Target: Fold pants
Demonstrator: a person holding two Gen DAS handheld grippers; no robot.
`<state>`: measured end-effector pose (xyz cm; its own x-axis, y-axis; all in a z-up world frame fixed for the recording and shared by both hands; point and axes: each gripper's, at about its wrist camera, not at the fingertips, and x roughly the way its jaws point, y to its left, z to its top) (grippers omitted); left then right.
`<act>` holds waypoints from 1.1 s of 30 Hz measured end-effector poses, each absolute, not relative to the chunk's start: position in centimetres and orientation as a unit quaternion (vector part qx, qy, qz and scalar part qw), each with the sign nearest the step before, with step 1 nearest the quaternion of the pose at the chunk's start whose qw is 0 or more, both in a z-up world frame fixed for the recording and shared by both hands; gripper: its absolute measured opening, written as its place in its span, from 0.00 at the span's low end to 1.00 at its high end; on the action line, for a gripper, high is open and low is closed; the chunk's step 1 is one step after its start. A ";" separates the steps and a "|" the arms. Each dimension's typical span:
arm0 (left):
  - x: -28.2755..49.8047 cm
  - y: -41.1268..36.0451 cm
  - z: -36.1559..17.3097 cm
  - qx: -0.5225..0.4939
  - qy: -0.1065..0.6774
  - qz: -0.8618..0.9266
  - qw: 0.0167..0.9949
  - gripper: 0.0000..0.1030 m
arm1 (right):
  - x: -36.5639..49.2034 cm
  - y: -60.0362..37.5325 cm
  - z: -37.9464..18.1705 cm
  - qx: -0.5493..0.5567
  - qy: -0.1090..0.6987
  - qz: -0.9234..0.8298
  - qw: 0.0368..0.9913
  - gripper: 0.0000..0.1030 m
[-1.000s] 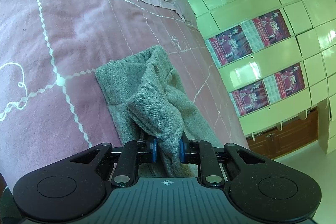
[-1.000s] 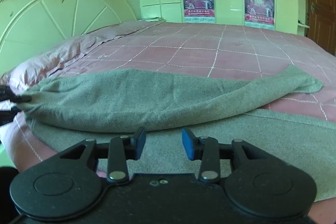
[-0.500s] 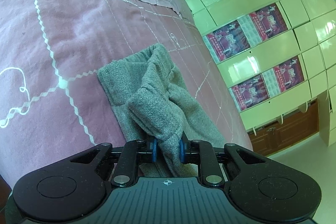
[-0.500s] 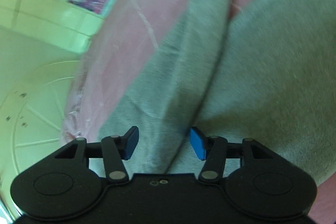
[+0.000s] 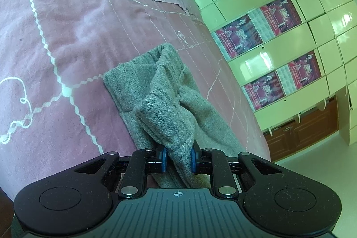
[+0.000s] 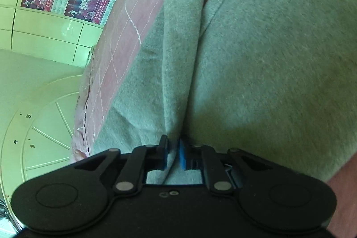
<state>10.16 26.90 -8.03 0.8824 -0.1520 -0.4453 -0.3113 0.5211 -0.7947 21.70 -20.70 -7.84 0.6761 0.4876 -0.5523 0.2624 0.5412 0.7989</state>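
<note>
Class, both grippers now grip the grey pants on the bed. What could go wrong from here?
1. The left gripper clamps a bunched wad of the pants, so creases may get folded in.
2. The right gripper pinches only a thin fold of cloth, which might slip out when lifted.

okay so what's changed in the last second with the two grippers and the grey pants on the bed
The right gripper tipped from a level view across the bed down onto the grey pants, and its jaws, open a second ago, have closed on a fold of the fabric. The left gripper stayed shut on its bunched end of the pants, and the pants there still lie on the pink quilt.
</note>
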 end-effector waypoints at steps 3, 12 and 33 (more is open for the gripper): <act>13.8 29.2 -6.1 -0.511 0.250 0.008 0.823 0.19 | 23.9 -19.8 -4.0 0.438 0.366 0.121 0.812 0.00; 18.2 34.3 -0.9 -0.405 0.225 -0.103 0.880 0.19 | 17.4 -16.9 -0.7 0.316 0.302 0.204 0.876 0.00; 12.9 33.6 -3.9 -0.420 0.209 -0.098 0.878 0.18 | 15.8 -17.8 -1.6 0.380 0.271 0.189 0.864 0.00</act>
<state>12.94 33.56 -3.89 0.8933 -0.3483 -0.2840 -0.0027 0.6278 -0.7783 15.80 -17.82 -1.55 0.7812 0.5332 -0.3247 -0.1207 0.6393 0.7594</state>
